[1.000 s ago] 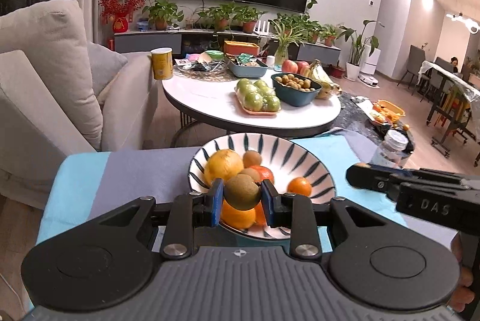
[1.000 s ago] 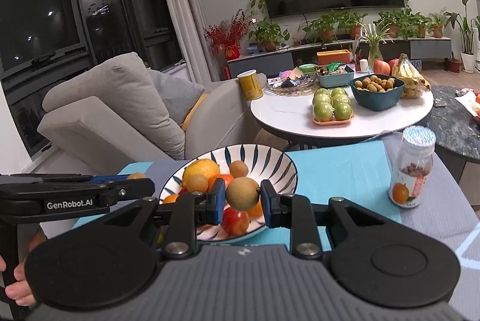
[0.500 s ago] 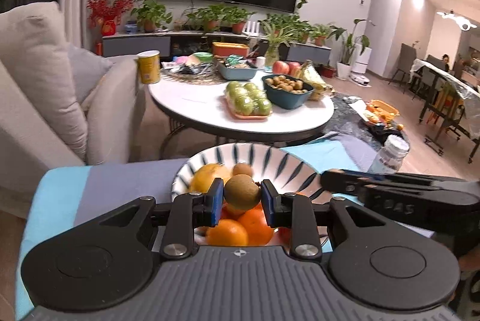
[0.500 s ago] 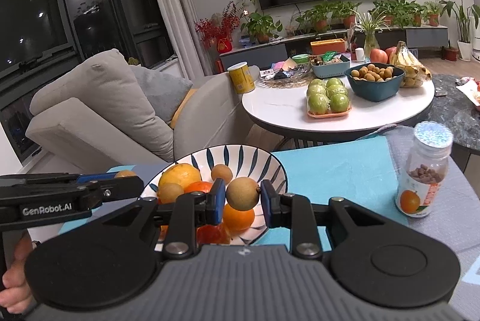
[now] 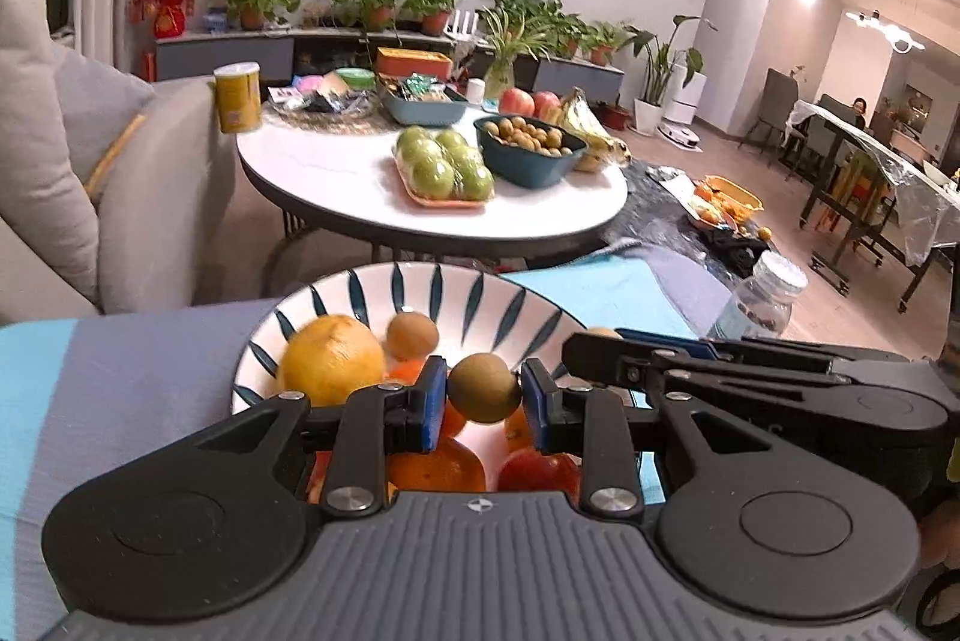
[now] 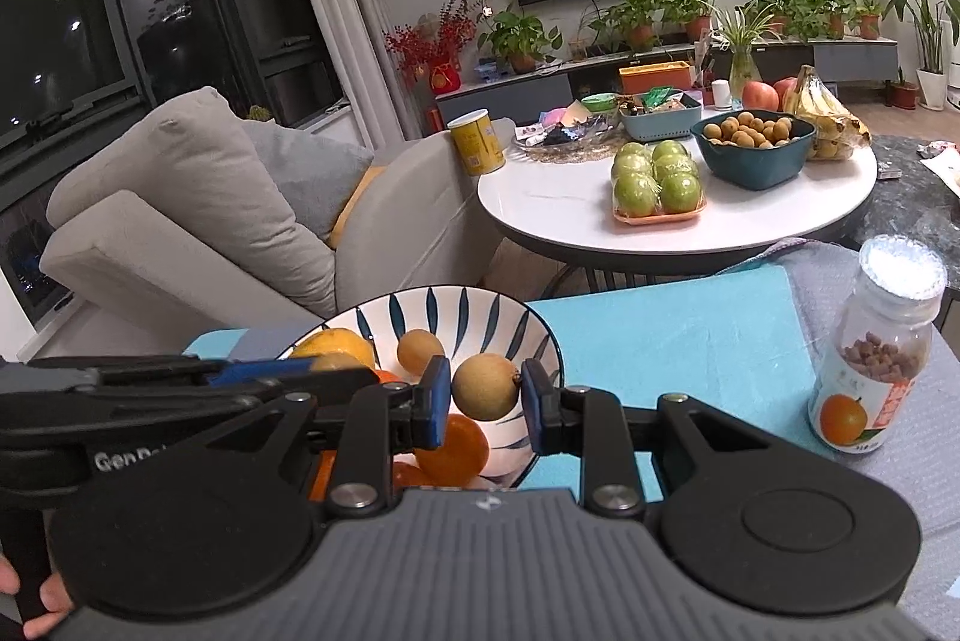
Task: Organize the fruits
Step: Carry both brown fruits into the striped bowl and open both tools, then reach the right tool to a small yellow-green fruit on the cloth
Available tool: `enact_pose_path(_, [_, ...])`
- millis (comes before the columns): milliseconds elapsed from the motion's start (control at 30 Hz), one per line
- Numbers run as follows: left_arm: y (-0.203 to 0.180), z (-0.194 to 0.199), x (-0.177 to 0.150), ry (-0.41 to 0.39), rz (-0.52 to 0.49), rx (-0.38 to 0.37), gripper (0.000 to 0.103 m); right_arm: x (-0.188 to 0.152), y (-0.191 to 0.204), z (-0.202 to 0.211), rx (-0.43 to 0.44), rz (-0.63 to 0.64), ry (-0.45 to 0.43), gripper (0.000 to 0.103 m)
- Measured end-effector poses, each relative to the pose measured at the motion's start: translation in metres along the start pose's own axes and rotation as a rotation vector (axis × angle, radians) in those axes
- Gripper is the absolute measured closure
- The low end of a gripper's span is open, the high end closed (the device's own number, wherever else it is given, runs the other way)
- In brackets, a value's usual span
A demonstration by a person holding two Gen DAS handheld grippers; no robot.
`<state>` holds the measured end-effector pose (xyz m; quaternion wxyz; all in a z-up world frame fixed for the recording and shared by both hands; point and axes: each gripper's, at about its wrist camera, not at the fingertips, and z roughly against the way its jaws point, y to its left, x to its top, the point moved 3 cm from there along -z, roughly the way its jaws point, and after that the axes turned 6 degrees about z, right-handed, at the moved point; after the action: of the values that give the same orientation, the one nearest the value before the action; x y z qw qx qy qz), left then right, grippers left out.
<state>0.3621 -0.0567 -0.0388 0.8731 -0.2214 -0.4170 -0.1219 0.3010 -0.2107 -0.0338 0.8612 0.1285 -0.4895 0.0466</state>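
1. A small brown fruit [image 5: 485, 388] is pinched between the narrow blue pads of the left gripper [image 5: 485, 395] and hangs over the striped bowl [image 5: 420, 284].
2. A second small tan fruit [image 6: 485, 387] is clamped the same way in the right gripper [image 6: 485, 392], also over the bowl, toward its right rim.
3. The bowl sits on a blue and grey cloth [image 6: 660, 323] and holds a large yellow citrus [image 5: 331, 360], another small brown fruit [image 5: 411, 335], several oranges [image 6: 451, 449] and something red low in front.
4. The two grippers are close together above the bowl; in the left view, the right one crosses just beside the left pads.
5. Judged step: carrying both small fruits to the bowl, release not yet done. The task looks well along, since the bowl is already fairly full.
6. Next calls for lowering each fruit into a gap among the pile, then spreading the pads gently, one side at a time, so neither fruit rolls out nor the tools knock.
7. A pill bottle [image 6: 873, 359] stands well to the right, clear of the work.
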Motion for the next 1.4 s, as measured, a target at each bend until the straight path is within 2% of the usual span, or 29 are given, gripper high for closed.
enact_pose_path(67, [-0.001, -0.001, -0.001, 0.006, 0.003, 0.001, 0.075, 0.000, -0.001, -0.001, -0.005, -0.002, 0.006, 0.026])
enact_pose_path(267, [-0.003, 0.007, -0.001, 0.001, -0.001, -0.007, 0.055, 0.001, -0.003, 0.003, -0.028, -0.010, 0.002, 0.026])
enact_pose_path(500, [-0.018, 0.026, -0.009, -0.030, -0.060, -0.001, 0.049, 0.001, -0.005, 0.009, -0.033, -0.013, 0.004, 0.026])
enact_pose_path(767, [-0.024, 0.041, -0.020, -0.020, -0.082, 0.017, 0.048, -0.008, -0.006, 0.024, -0.042, -0.017, 0.018, 0.026])
enact_pose_path(867, [-0.020, 0.053, -0.026, -0.041, -0.075, 0.043, 0.037, -0.014, 0.000, 0.029, -0.028, -0.009, 0.030, 0.026])
enact_pose_path(933, [-0.015, 0.059, -0.032, -0.045, -0.073, 0.066, 0.035, -0.021, 0.007, 0.033, -0.012, 0.004, 0.041, 0.026])
enact_pose_path(1033, [-0.005, 0.069, -0.043, -0.039, -0.054, 0.100, 0.035, -0.031, 0.019, 0.039, 0.014, 0.016, 0.052, 0.026])
enact_pose_path(1133, [0.008, 0.082, -0.054, -0.067, -0.010, 0.143, 0.034, -0.044, 0.032, 0.044, 0.025, -0.008, 0.075, 0.026])
enact_pose_path(1233, [0.024, 0.089, -0.062, -0.072, 0.039, 0.166, 0.032, -0.055, 0.042, 0.051, 0.004, -0.045, 0.075, 0.026])
enact_pose_path(1333, [0.037, 0.092, -0.063, -0.058, 0.083, 0.207, 0.031, -0.062, 0.060, 0.052, -0.038, 0.021, 0.084, 0.026])
enact_pose_path(1400, [0.041, 0.096, -0.064, -0.072, 0.101, 0.201, 0.031, -0.065, 0.068, 0.051, -0.063, 0.045, 0.085, 0.026])
